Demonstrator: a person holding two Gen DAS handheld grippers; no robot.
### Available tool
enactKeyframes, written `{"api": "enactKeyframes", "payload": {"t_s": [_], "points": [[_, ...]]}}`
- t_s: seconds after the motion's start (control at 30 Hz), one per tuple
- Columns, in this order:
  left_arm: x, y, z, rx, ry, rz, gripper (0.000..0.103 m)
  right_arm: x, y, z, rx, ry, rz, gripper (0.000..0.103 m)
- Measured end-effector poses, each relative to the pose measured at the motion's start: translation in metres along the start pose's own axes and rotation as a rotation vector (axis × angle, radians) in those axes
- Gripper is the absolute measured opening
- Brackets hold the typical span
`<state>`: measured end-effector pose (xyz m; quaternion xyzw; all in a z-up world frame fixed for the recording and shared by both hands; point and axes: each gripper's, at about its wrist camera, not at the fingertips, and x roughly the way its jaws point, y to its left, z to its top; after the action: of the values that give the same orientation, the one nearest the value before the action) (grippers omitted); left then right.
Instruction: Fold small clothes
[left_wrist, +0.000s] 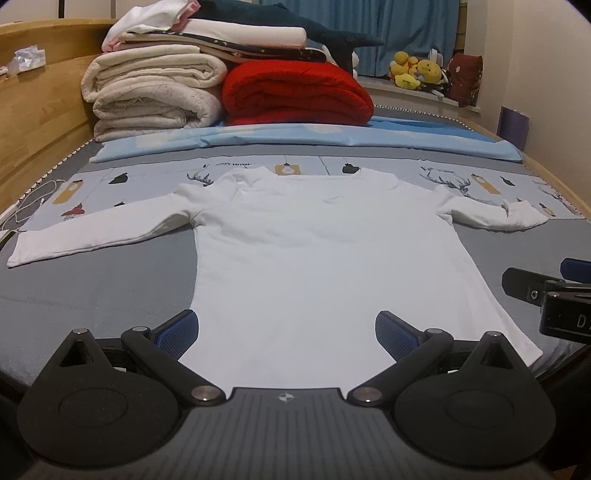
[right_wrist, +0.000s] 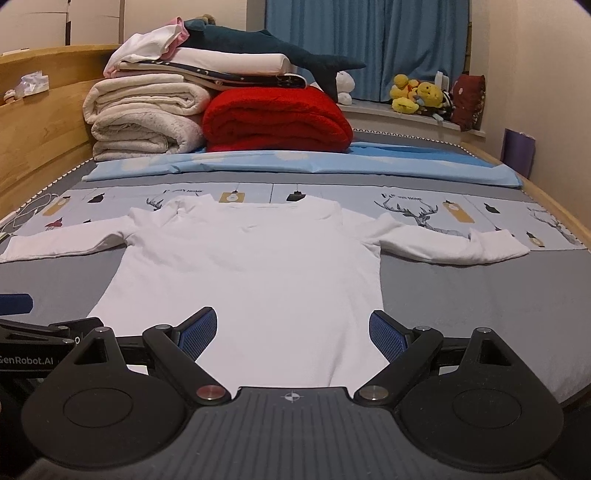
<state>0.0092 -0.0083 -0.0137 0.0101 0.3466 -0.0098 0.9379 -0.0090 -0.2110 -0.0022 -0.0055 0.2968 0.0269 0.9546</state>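
A small white long-sleeved shirt (left_wrist: 303, 251) lies flat on the grey bed cover, neckline away from me, hem toward me, both sleeves spread sideways. The right sleeve's cuff (left_wrist: 524, 216) is bunched up. My left gripper (left_wrist: 286, 332) hovers open over the hem, blue pads wide apart, holding nothing. My right gripper (right_wrist: 291, 334) is open too, above the hem of the same shirt (right_wrist: 255, 266), toward its right side. Part of the right gripper (left_wrist: 554, 295) shows at the left wrist view's right edge, and the left gripper (right_wrist: 33, 332) shows at the right wrist view's left edge.
Folded cream blankets (left_wrist: 155, 88) and a red blanket (left_wrist: 295, 92) are stacked at the far end, with a plush shark (left_wrist: 303, 26) on top. A light blue sheet (left_wrist: 306, 142) lies in front of them. A wooden bed rail (left_wrist: 40, 110) runs along the left. A white cable (left_wrist: 37, 199) lies far left.
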Motion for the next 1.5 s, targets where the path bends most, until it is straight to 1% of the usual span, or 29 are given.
{"api": "enactKeyframes", "payload": {"t_s": [0.33,0.57,0.87,1.03,1.23,1.3,1.33,1.37,1.4,1.43,1.47,1.5], "points": [[-0.001,0.003,0.002,-0.004,0.0,-0.001,0.102,-0.001,0.0,0.0,0.002,0.0,0.004,0.089],[0.0,0.003,0.002,-0.007,0.0,0.003,0.102,-0.001,0.002,0.001,-0.009,0.0,0.004,0.083],[-0.001,0.004,0.001,-0.011,-0.002,-0.002,0.102,-0.002,0.003,0.001,-0.012,0.001,0.007,0.08],[-0.001,0.005,0.001,-0.013,-0.002,-0.01,0.101,-0.002,0.004,0.001,-0.013,0.003,0.01,0.077],[-0.003,0.003,0.001,-0.015,-0.015,-0.022,0.099,-0.001,0.004,0.001,-0.013,0.005,0.012,0.068],[-0.004,0.002,0.0,-0.013,-0.017,-0.026,0.097,-0.001,0.004,0.001,-0.013,0.004,0.012,0.06],[-0.004,0.003,0.001,-0.011,-0.019,-0.031,0.094,-0.001,0.004,0.001,-0.012,0.002,0.011,0.058],[-0.004,0.003,0.002,-0.008,-0.023,-0.039,0.089,-0.001,0.003,0.002,-0.009,-0.003,0.009,0.053],[-0.005,0.004,0.003,-0.006,-0.028,-0.046,0.08,-0.002,0.001,0.004,-0.001,-0.012,0.008,0.05],[-0.006,0.008,0.007,-0.002,-0.04,-0.063,0.071,-0.003,-0.003,0.007,0.013,-0.024,0.009,0.049],[-0.007,0.011,0.012,0.002,-0.049,-0.077,0.066,-0.005,-0.008,0.011,0.027,-0.037,0.009,0.048],[-0.008,0.018,0.019,0.005,-0.063,-0.092,0.055,-0.008,-0.018,0.018,0.048,-0.055,0.004,0.047]]}}
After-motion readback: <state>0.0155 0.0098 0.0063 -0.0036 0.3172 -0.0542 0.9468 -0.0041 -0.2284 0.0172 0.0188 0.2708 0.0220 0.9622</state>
